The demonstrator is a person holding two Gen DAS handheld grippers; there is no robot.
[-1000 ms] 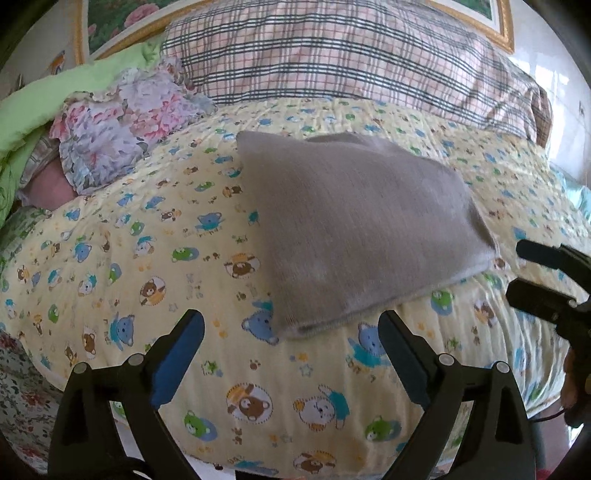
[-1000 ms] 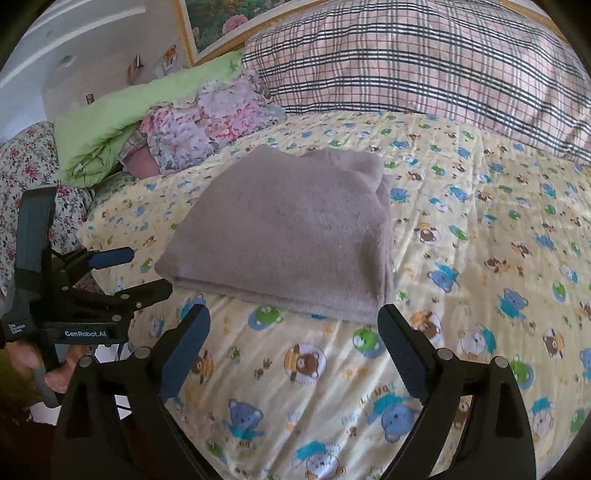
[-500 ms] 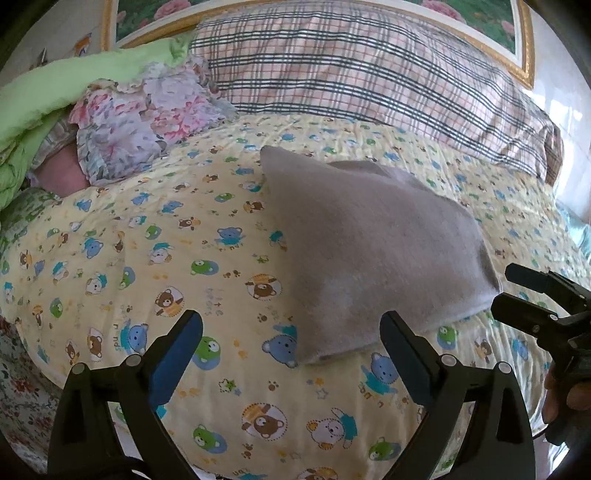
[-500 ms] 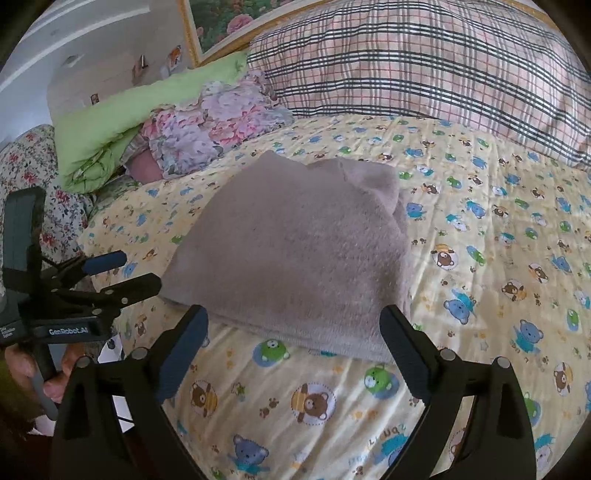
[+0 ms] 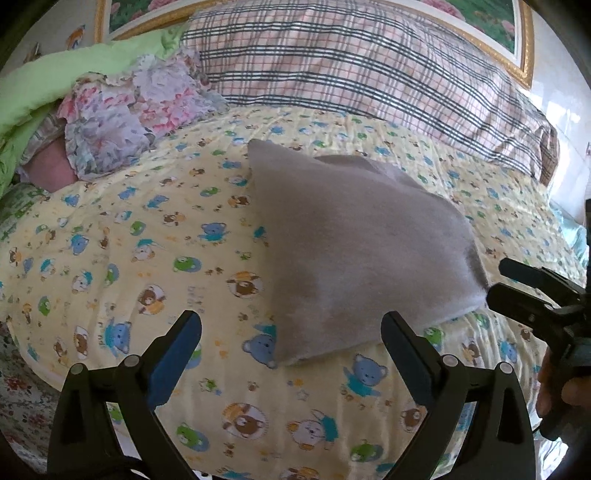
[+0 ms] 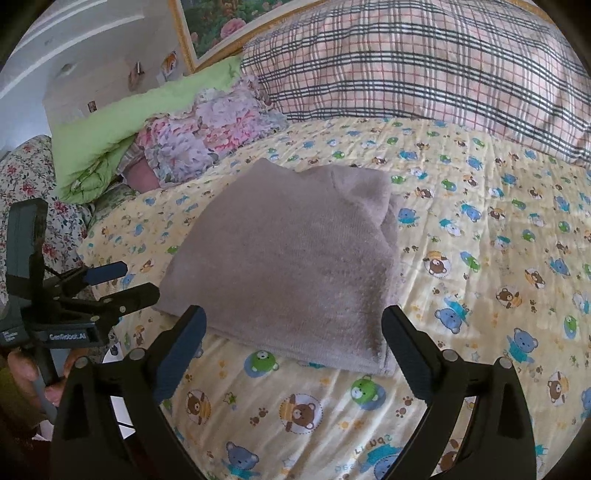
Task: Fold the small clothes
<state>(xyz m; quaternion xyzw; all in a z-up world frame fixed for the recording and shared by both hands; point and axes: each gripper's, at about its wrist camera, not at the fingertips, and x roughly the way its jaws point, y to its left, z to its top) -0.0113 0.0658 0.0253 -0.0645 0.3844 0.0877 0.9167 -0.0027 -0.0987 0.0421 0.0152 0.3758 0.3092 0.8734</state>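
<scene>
Both tools are spread wide and carry nothing: my left gripper [image 5: 291, 332] hangs just short of the near-left corner of the folded grey garment [image 5: 354, 251], and my right gripper [image 6: 293, 328] hangs over its near edge, the cloth lying dead ahead between the fingers. Neither one touches it, as far as I can tell.

From the right wrist view the grey garment [image 6: 291, 258] sits as a thick, squared bundle, its long axis running away from me toward the plaid pillow [image 6: 424, 62], with the layered edges along its right side. I judge the right gripper the nearer, already lined up on the near hem; the left comes at the corner from the side.

Underneath is a soft quilt printed with bears [image 6: 480, 229], so any press will sink in. Behind lie a floral bundle [image 5: 129, 122], a green blanket [image 6: 122, 122] and a framed picture [image 6: 218, 26] on the wall.
</scene>
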